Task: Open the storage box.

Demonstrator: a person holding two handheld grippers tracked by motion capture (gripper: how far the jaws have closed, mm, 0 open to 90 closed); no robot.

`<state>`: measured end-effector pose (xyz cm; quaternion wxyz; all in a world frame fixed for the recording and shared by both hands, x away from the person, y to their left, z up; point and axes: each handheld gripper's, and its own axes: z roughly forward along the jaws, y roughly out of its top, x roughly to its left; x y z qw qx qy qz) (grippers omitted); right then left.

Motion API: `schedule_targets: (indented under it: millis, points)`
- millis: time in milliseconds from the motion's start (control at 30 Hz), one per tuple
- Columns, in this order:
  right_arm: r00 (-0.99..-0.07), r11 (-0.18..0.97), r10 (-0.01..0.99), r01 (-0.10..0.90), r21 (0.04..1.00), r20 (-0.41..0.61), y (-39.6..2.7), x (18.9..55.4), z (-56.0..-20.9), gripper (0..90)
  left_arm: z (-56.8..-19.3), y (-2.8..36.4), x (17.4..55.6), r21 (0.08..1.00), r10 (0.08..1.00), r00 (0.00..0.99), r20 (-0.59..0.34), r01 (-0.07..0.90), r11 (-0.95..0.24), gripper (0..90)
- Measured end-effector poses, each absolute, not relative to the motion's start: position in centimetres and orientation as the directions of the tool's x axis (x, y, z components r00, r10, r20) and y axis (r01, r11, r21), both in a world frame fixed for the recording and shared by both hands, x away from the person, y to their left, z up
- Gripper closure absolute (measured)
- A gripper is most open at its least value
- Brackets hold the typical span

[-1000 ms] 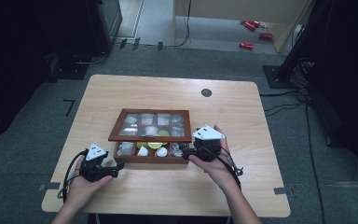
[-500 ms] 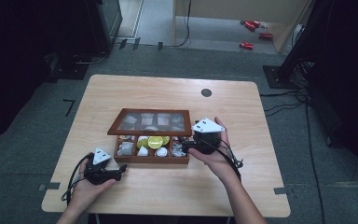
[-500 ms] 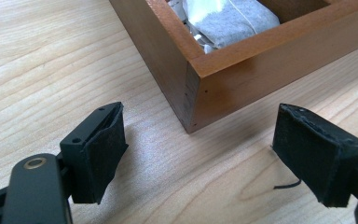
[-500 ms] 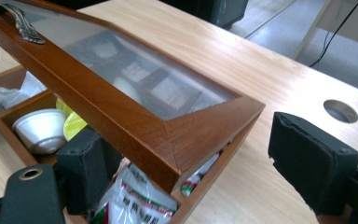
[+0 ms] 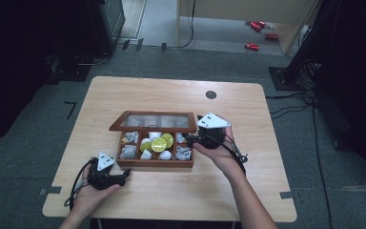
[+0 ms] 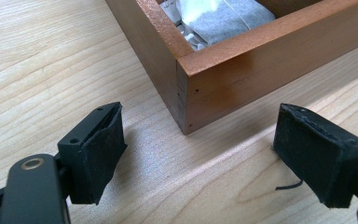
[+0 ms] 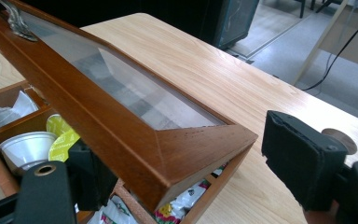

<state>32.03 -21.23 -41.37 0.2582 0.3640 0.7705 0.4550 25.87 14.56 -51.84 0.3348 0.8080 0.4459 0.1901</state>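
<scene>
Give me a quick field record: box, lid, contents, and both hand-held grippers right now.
box: wooden box on the table, divided into compartments
lid: glass-paned lid partly raised, tilted
contents: tea bags, white cups, yellow-green lidded pods
left hand-held gripper: jaws have just been opening, nothing between them, at the box's near left corner, apart from it
right hand-held gripper: jaws have just been closing; lid's corner sits between them, grip not clear
</scene>
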Motion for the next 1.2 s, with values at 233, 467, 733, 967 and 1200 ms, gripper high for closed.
schedule_targets:
  millis: [233,467,733,967,1200]
  points:
    - [-0.597,0.343,0.797,0.330,0.879,-0.087,-21.2,33.3,-41.2,27.4,-51.8,14.5,25.9,0.712,0.850,0.527,0.007,0.594,-0.374,16.9]
    - [-0.601,0.344,0.796,0.341,0.875,-0.079,-20.9,34.4,-41.7,32.8,-51.8,14.6,25.9,0.714,0.850,0.527,-0.005,0.597,-0.366,16.9]
    - [-0.616,0.305,0.787,0.342,0.889,-0.033,-21.2,35.4,-42.1,42.1,-51.8,14.9,26.0,0.718,0.848,0.529,-0.029,0.601,-0.350,16.9]
    - [-0.627,0.316,0.778,0.336,0.887,-0.040,-21.3,36.3,-42.4,45.8,-51.8,15.1,26.1,0.722,0.845,0.533,-0.047,0.603,-0.340,16.9]
    - [-0.633,0.308,0.773,0.333,0.891,-0.030,-21.5,37.1,-42.8,46.3,-51.8,15.1,26.1,0.721,0.844,0.533,-0.053,0.605,-0.337,16.9]
